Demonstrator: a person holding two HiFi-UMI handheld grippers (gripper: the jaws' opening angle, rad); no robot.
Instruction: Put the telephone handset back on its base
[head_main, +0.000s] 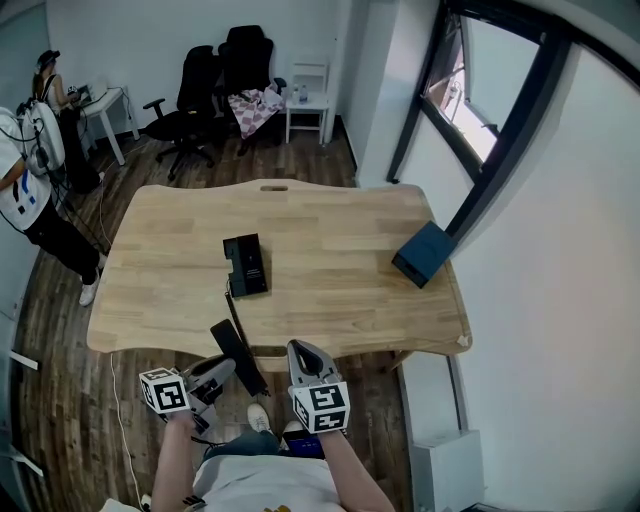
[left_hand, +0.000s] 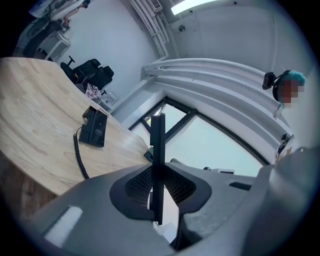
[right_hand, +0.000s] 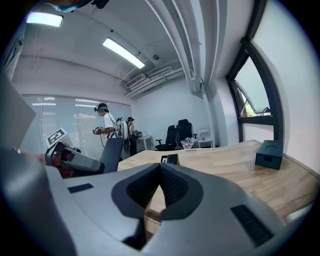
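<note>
The black phone base (head_main: 245, 265) lies on the wooden table (head_main: 330, 290), left of its middle, and shows too in the left gripper view as the base (left_hand: 95, 128). A coiled cord (left_hand: 80, 155) runs from it over the table's near edge. My left gripper (head_main: 225, 365) is shut on the black handset (head_main: 238, 355), held below that edge; the handset (left_hand: 158, 145) stands edge-on between the pads. My right gripper (head_main: 300, 348) hovers just right of it, shut, with nothing in it. From the right gripper (right_hand: 160, 167) the base (right_hand: 169, 159) lies straight ahead.
A dark blue box (head_main: 424, 254) sits at the table's right edge. Black office chairs (head_main: 200, 95) and a white side table (head_main: 308, 105) stand beyond the far edge. People stand by a desk at the left (head_main: 30, 190). A window wall (head_main: 500, 150) runs along the right.
</note>
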